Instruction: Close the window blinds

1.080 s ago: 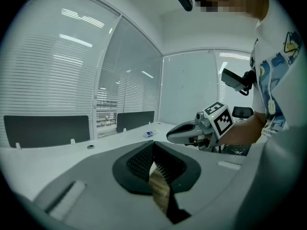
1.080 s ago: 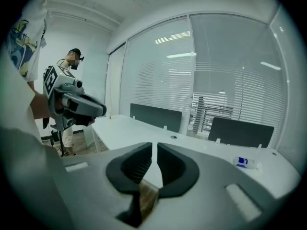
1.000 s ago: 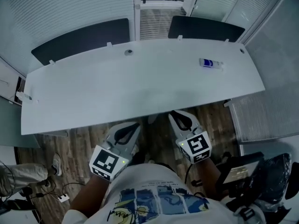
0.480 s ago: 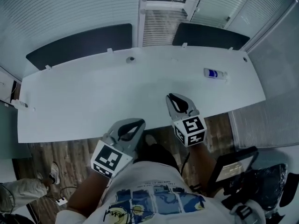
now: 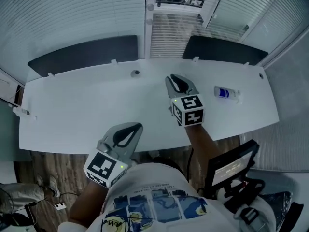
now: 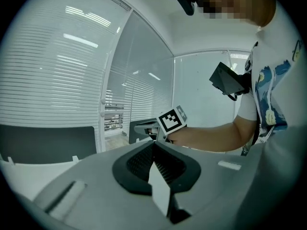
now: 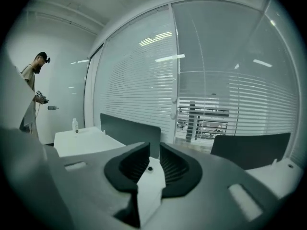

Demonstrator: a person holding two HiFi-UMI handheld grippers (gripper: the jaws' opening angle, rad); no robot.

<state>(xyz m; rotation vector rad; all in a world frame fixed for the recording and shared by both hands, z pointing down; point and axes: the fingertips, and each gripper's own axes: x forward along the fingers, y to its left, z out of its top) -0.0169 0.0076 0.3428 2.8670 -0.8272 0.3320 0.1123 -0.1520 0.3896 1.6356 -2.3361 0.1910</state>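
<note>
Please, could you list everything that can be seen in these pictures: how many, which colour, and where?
desk: one, white, across the middle of the head view.
divider panels: two, dark, along the desk's far edge.
blinds: several, white, on the glass walls behind the desk.
bottle: one, clear with a blue label, on the desk's right part.
screen device: one, dark, beside the person at the lower right.
floor: brown wood, under the desk.
second person: one, standing far left in the right gripper view.
left gripper: one, grey, at the desk's near edge, jaws together, empty.
right gripper: one, grey, over the desk; jaws slightly apart, just been opening, nothing between them.
</note>
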